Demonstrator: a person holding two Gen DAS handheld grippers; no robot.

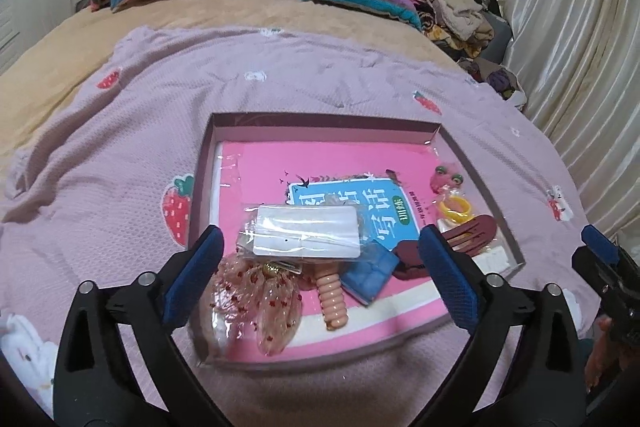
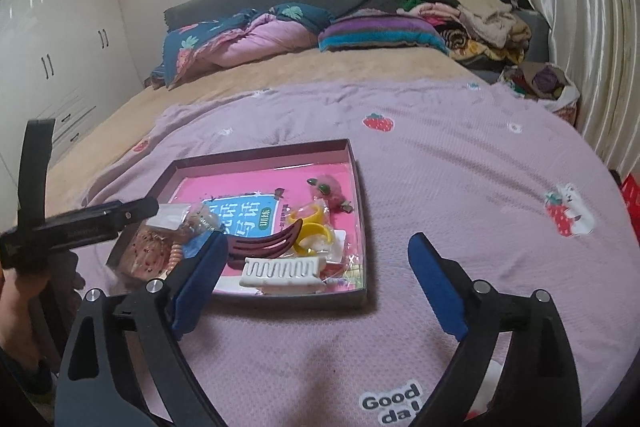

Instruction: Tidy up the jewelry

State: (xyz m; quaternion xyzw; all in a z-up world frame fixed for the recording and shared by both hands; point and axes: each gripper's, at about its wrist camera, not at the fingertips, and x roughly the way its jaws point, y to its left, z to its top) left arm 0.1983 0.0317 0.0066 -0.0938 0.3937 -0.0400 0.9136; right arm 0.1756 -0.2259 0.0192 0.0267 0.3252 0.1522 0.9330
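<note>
Gaping empty, left gripper (image 1: 320, 267) and right gripper (image 2: 316, 283) hover by the tray (image 2: 362, 227) rim, bedspread (image 2: 460, 187) open rightward

A bed (image 2: 280, 75) carries a lilac strawberry-print blanket (image 2: 440, 187); on the blanket rests 1 shallow tray (image 2: 362, 187); bedding (image 2: 248, 39) is heaped near the headboard.

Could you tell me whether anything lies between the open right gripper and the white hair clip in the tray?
Nothing visible does: the right gripper is open and empty above the blanket, and the white hair clip lies uncovered at the tray's near edge.
</note>
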